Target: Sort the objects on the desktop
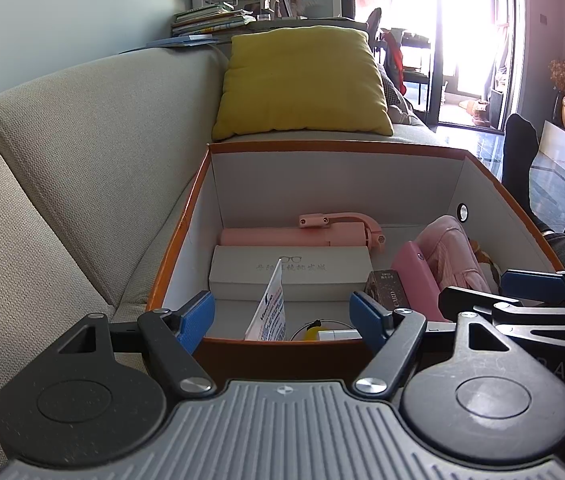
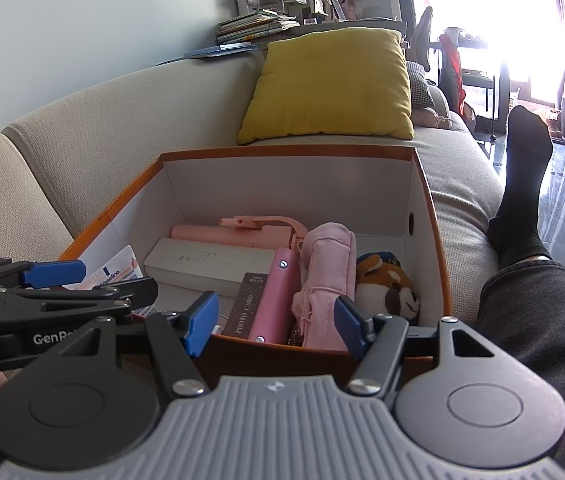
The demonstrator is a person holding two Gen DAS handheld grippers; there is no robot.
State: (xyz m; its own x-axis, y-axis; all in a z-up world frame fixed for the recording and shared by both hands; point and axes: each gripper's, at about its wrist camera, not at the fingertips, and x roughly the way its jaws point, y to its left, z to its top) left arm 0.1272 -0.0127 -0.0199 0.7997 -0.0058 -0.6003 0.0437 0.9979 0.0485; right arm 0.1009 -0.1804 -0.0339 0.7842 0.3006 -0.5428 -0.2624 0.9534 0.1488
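An orange box (image 1: pixel 322 146) with white inner walls stands on the sofa in front of both grippers. Inside lie a white glasses case (image 1: pixel 290 268), a pink selfie stick (image 1: pixel 294 236), a Vaseline leaflet (image 2: pixel 114 272), a dark photo card box (image 2: pixel 248 304), a pink case (image 2: pixel 274 296), a pink cloth pouch (image 2: pixel 326 276) and a plush toy (image 2: pixel 386 284). My left gripper (image 1: pixel 282 320) hovers open at the box's near rim, left side. My right gripper (image 2: pixel 275 323) is open beside it at the near rim, right side. Neither holds anything.
The box rests on a beige sofa (image 1: pixel 82 160) with a yellow cushion (image 1: pixel 298 80) just beyond it. A person's leg in dark trousers and a black sock (image 2: pixel 522 184) stretches along the right. Books (image 2: pixel 254 24) are stacked behind the sofa back.
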